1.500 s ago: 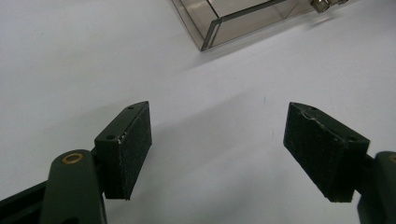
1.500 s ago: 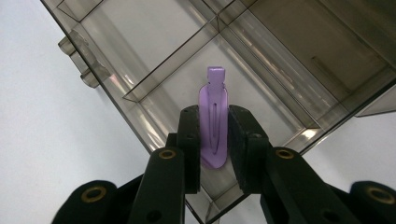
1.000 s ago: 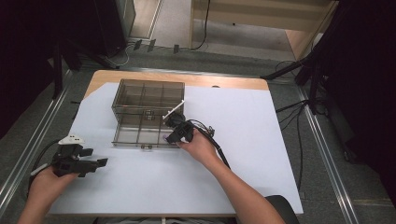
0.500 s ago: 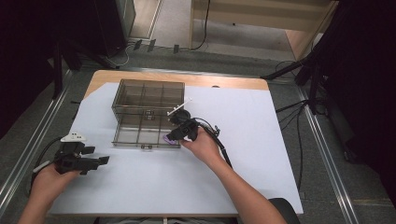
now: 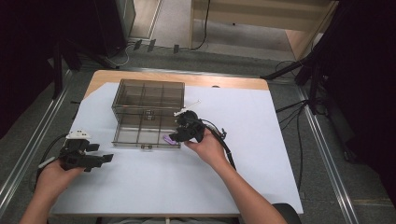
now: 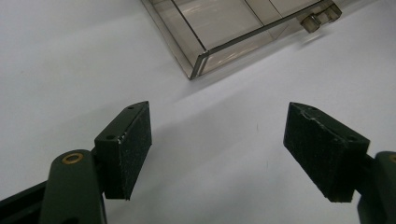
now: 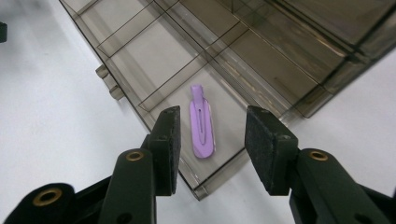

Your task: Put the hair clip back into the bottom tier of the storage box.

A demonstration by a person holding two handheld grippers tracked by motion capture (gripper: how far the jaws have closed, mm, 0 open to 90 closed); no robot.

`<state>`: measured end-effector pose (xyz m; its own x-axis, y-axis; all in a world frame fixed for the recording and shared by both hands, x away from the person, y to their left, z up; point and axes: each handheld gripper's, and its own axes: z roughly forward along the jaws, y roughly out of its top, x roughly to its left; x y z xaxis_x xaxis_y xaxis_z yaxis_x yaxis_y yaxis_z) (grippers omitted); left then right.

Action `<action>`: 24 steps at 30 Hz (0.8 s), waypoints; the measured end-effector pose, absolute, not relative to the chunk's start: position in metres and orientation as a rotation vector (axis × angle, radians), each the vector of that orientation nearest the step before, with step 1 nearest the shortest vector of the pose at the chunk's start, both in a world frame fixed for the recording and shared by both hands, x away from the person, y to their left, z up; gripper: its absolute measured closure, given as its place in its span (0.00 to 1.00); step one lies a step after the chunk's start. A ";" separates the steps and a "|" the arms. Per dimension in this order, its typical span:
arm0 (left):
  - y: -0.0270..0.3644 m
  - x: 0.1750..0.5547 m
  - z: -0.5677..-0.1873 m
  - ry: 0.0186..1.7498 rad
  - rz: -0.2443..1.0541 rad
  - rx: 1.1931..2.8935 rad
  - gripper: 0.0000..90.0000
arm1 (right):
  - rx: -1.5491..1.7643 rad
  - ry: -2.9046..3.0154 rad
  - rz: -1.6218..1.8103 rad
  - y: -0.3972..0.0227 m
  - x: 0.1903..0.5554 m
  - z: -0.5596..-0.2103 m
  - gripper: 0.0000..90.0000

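Hair clip: a purple hair clip (image 7: pixel 202 122) lies flat in the near right compartment of the pulled-out drawer (image 5: pixel 140 136).
Right gripper: right gripper (image 7: pixel 212 148) is released, jaws apart just above the clip, empty.
Left gripper: left gripper (image 6: pixel 217 154) is released and empty, over bare white table (image 5: pixel 154 186), near left.
Progress: the clip looks delivered; the drawer is open, likely left to close.

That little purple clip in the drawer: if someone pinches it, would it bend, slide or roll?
The purple clip looks thin and flat, so it probably won't roll. Its smooth finish on the clear drawer floor suggests it may slide when nudged. It is likely light and fairly stiff.
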<state>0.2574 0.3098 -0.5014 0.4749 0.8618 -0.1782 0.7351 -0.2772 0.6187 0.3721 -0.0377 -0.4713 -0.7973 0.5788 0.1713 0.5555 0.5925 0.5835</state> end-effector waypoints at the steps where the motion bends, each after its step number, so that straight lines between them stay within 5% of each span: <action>1: 0.309 0.258 -0.502 1.316 0.249 2.075 0.27 | 0.987 2.771 0.995 -0.038 0.372 -0.471 0.63; 24: 0.307 0.266 -0.501 1.311 0.246 2.079 0.27 | 1.029 2.700 1.048 -0.079 0.368 -0.461 0.58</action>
